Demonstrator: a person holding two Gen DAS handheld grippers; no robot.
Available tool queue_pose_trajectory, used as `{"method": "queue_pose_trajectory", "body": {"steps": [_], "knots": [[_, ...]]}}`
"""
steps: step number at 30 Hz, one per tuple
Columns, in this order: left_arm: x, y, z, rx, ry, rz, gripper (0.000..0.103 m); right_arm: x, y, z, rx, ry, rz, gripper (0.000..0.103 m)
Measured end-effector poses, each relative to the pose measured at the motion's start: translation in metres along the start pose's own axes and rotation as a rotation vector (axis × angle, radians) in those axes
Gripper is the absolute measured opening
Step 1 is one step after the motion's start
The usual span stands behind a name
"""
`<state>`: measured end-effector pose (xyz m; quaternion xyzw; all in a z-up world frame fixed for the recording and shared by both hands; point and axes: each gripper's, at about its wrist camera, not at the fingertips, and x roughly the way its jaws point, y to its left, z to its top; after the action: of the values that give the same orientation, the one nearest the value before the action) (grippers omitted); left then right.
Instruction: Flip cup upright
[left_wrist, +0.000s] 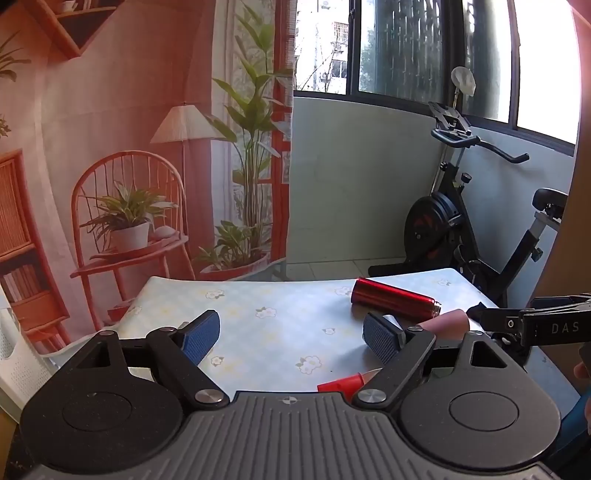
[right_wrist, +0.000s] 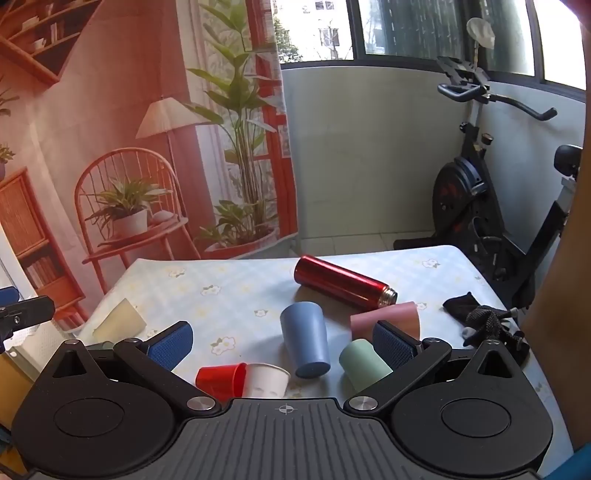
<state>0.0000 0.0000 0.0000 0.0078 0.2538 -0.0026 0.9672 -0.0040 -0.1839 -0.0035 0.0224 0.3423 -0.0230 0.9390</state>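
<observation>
Reaching with your wide-open, empty right gripper (right_wrist: 282, 341) for the blue cup (right_wrist: 306, 339) between its fingers, you risk nudging the touching green cup (right_wrist: 364, 363).

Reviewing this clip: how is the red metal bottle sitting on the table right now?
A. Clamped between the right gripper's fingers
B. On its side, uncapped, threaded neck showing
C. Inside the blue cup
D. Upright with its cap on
B: the red metal bottle lies on its side on the table, its bare silver threaded neck pointing toward the pink cup, untouched by either gripper.
</observation>
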Motion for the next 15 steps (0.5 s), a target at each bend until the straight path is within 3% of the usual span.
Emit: {"method": "queue_pose_trajectory", "body": {"steps": [15], "knots": [[-0.0033,-0.0019,0.0006,0.004,-0.001,-0.001,0.087,-0.0038,0.0013,0.0008,-0.007,-0.008,0.0,0.103]]}}
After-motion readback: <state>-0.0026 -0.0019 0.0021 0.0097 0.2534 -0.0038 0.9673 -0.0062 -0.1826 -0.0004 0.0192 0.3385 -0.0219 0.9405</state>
